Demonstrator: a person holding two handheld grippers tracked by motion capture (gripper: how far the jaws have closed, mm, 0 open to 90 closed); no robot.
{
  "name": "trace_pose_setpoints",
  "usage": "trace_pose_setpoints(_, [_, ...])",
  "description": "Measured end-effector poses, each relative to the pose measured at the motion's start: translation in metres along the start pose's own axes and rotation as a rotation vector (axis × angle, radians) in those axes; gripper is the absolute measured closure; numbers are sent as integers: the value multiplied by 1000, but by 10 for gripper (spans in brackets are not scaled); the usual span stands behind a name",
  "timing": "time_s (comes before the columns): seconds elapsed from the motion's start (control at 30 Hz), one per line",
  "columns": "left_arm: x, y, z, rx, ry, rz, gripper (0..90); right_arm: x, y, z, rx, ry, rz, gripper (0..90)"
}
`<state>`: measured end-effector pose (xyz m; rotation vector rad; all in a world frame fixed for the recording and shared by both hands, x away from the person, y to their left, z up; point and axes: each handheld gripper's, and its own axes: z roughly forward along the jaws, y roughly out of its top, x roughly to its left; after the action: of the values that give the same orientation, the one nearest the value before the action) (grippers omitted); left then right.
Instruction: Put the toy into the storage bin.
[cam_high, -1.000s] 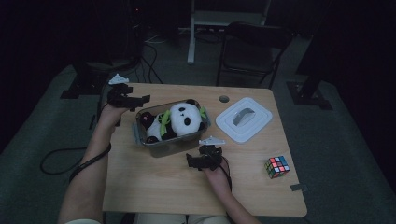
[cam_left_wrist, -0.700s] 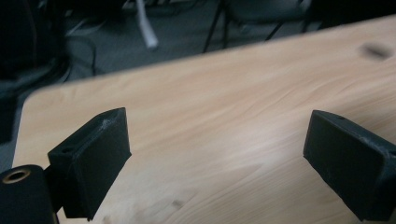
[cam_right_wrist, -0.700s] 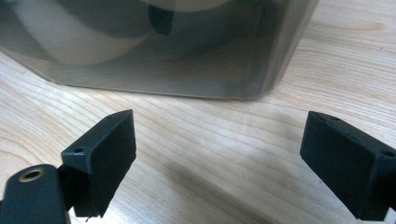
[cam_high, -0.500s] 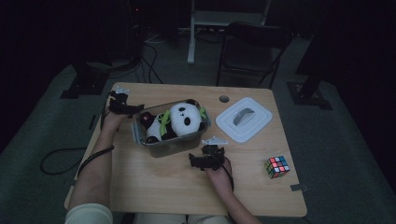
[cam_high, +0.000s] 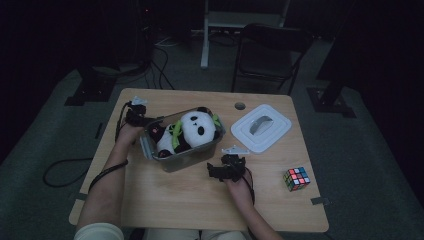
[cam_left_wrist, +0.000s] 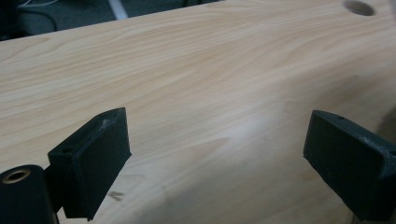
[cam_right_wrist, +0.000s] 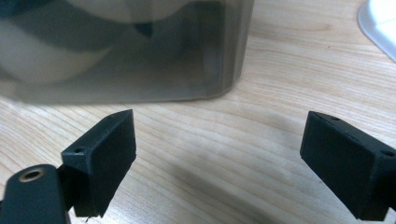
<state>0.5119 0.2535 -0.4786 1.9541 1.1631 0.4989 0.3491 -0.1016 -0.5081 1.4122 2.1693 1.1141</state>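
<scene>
A dim lab or office: wooden desk (cam_high: 165, 200), chair (cam_high: 267, 55), cables (cam_high: 60, 167) on carpet.

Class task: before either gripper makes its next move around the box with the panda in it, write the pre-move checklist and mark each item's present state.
1. Left gripper open, nothing between its fingers: ok.
2. Right gripper open, nothing held: ok.
3. Translucent grey plastic box resting on the light wooden table: ok.
4. Black-and-white plush panda fully below the box's rim: not ok, its head rises above it.
5. White rectangular lid lying apart from the box: ok.
6. Left gripper touching the box: cannot tell.
</scene>
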Motion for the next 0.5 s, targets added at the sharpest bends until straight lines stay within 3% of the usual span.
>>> trace_pose_setpoints(0.3, [-24,-21,-17,-27,-58,19,81,-2,0,-8,-13,-14,-1,103])
trace_pose_setpoints(0.5, [-44,-33,-28,-27,-90,66,81,-4,0,-12,-14,-30,-10,103])
